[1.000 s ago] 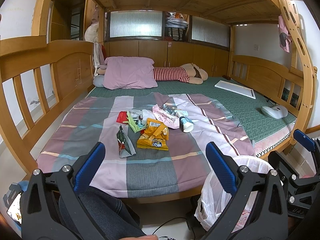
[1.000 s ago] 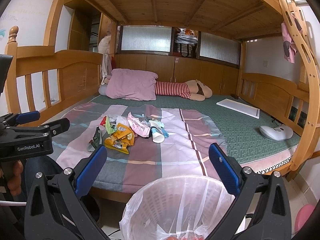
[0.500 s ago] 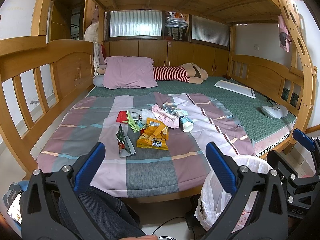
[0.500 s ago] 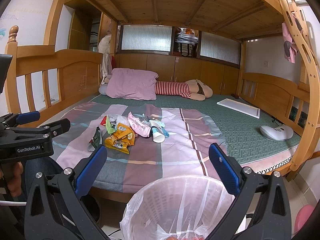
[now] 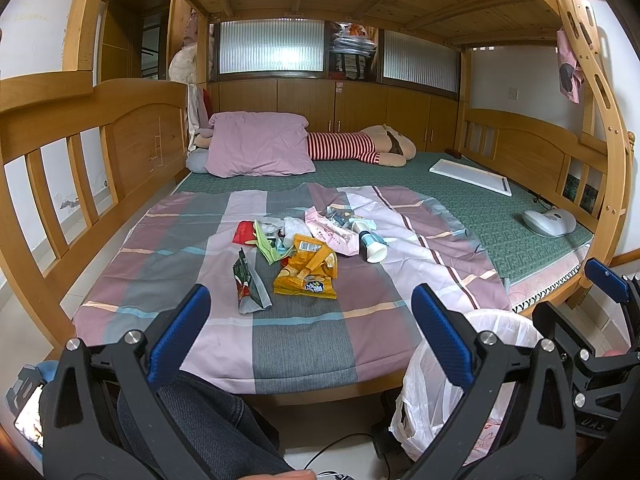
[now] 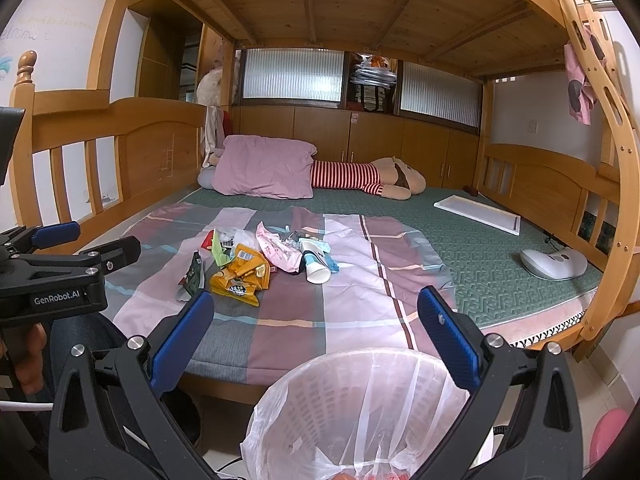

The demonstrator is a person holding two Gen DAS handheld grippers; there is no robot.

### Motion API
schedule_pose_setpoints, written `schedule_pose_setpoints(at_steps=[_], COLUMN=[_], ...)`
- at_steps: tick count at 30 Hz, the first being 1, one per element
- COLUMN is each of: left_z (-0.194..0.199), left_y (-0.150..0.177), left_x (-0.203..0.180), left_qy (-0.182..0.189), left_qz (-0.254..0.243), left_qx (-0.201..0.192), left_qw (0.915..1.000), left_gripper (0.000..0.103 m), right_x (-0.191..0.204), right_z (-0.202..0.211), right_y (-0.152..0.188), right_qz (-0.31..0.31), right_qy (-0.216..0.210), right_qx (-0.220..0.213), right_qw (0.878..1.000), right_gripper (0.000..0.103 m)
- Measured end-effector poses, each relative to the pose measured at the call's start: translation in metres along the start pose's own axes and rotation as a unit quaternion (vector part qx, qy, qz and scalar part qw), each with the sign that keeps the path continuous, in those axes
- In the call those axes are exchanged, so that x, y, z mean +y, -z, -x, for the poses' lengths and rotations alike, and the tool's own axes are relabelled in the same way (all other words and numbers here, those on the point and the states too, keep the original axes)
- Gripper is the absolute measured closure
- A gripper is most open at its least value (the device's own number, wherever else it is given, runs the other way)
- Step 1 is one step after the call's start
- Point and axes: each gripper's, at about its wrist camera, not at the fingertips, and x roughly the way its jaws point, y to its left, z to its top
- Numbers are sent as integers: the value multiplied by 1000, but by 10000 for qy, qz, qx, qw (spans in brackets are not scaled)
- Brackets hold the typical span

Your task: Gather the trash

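Left claw [image 5: 306, 316] hangs wide and empty at the lower centre of its view, short of the bed; right claw [image 6: 314, 324] is equally wide, empty, poised over the lined bin [image 6: 360, 408] at bottom centre. The trash pile [image 5: 304, 244] lies mid-frame on the striped sheet [image 5: 180, 248], well apart from both. I judge the nearest piece, the dark green wrapper [image 5: 248, 284], the sensible first pick: I come in low, pinch its upright edge rather than the sheet, then carry it to the bin.
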Motion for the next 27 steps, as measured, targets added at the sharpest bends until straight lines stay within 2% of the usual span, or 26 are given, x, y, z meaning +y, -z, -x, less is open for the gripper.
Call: schedule_pose_setpoints(at_steps=[3,4,27], left_z=[1,0,-1], left_y=[2,-7,12], left_x=[1,-2,6], left_qy=[0,3,-44], left_qz=[6,3,60], left_qx=[6,-1,136], left_qw=[10000,10000,9999], left_gripper=[3,3,3], right_x=[1,1,-1], right_z=[-1,-1,-11], right_y=[2,2,7], right_qz=[1,-2,28], right_qy=[15,14,92], right_qx=[4,7,91], right_qw=[10000,10000,9999], right_gripper=[3,3,3])
